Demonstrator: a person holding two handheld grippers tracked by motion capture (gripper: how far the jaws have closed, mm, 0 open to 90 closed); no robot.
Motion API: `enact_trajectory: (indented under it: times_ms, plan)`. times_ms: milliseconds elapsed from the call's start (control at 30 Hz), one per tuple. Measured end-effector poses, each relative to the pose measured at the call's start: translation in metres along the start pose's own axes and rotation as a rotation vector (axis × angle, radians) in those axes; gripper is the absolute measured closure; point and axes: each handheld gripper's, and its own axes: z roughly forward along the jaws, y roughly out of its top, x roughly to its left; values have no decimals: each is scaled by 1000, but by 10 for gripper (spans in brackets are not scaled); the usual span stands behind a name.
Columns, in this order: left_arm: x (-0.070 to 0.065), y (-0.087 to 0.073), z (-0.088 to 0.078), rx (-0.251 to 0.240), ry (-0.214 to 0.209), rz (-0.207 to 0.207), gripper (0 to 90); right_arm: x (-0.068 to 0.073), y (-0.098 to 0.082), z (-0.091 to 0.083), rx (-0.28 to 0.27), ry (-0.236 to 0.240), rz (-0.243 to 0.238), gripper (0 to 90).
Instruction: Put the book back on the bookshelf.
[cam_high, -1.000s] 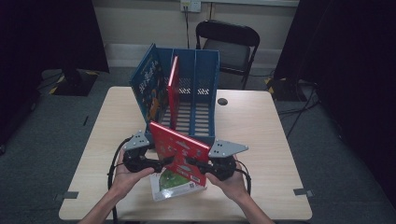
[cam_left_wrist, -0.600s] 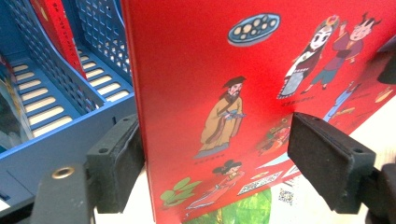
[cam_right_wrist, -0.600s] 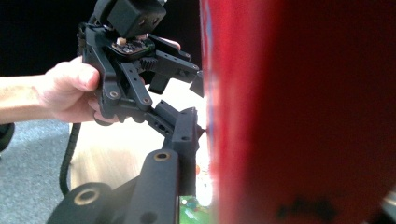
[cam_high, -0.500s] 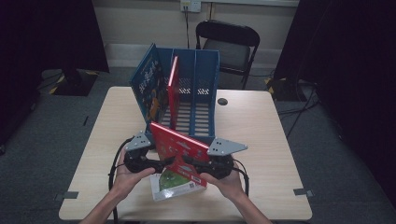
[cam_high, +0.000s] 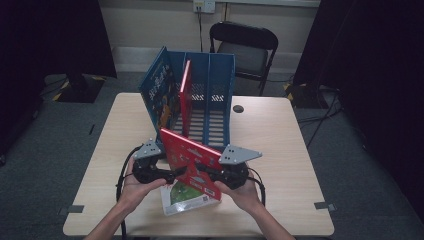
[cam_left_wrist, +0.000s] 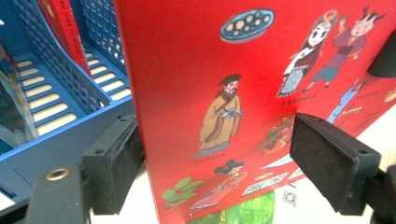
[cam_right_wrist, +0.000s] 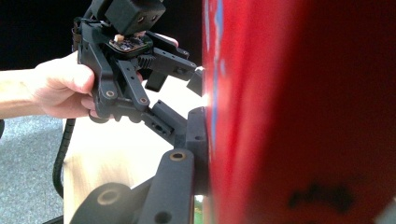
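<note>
A red picture book (cam_high: 192, 162) is held tilted above the table's front, between both grippers. My right gripper (cam_high: 202, 172) is shut on it from the right. Its jaws have just been closing with the book between them, and one pad (cam_right_wrist: 198, 140) presses the cover (cam_right_wrist: 303, 116). My left gripper (cam_high: 176, 173) stands open at the book's left edge. In the left gripper view one pad (cam_left_wrist: 112, 163) sits beside that edge and the other pad (cam_left_wrist: 327, 158) hangs clear of the cover (cam_left_wrist: 233, 93). A green and white book (cam_high: 182, 197) lies flat under the red one.
A blue slotted file rack (cam_high: 215, 100) stands mid-table with a second red book (cam_high: 185, 95) upright in it and a blue book (cam_high: 159, 95) leaning on its left side. A small black disc (cam_high: 238, 108) lies to the rack's right. A black chair (cam_high: 245, 45) stands behind the table (cam_high: 270, 135).
</note>
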Motion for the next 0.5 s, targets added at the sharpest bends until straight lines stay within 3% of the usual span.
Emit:
enact_trajectory:
  times_ms: [300,433,500]
  plan:
    - [1,-3,1,53,38,-24,163,-5,1,0,4,-3,29,804]
    - [6,-14,-6,50,60,-36,163,-5,2,-1,5,-5,29,805]
    - [9,-21,-8,72,83,-35,162,-5,2,-1,6,-2,29,805]
